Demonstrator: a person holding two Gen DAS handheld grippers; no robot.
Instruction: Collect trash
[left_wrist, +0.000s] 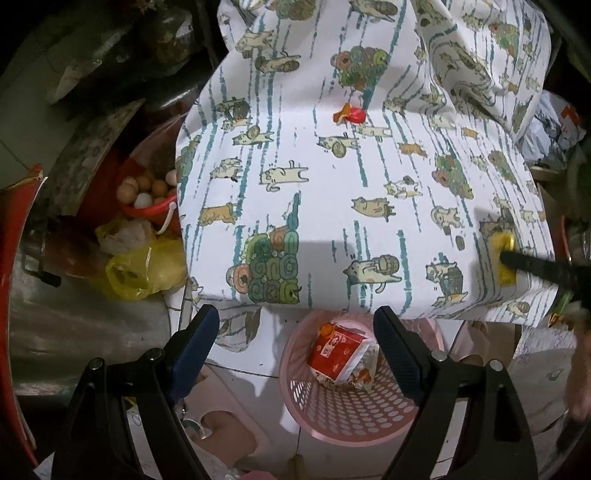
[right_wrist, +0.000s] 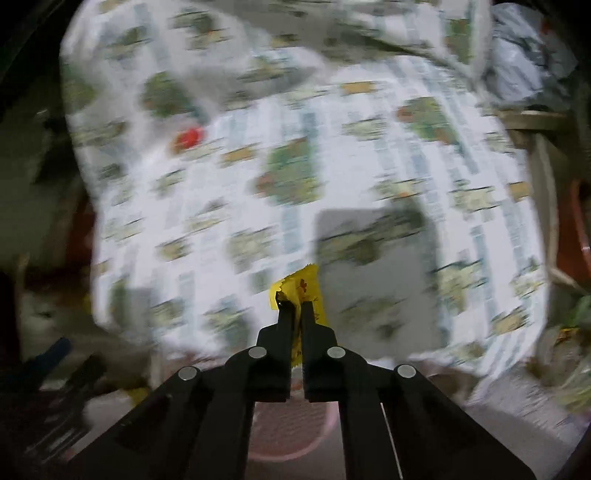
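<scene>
While the right hand-held gripper (right_wrist: 295, 308) pinches the yellow wrapper (right_wrist: 301, 291) at the counter's (left_wrist: 332, 229) near right edge, the pink basket (left_wrist: 351, 417) sits on the floor below, towards the left. Spread and empty above that basket, the left hand-held gripper (left_wrist: 295, 332) is nearer the red scrap (left_wrist: 351, 113) farther up the cloth.

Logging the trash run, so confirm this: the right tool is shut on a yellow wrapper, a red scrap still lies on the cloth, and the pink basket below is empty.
One thing is wrong: the pink basket is not empty. The left wrist view shows a red packet lying inside it. The rest stands: the right tool is shut on the yellow wrapper, and the red scrap lies on the cloth.
</scene>
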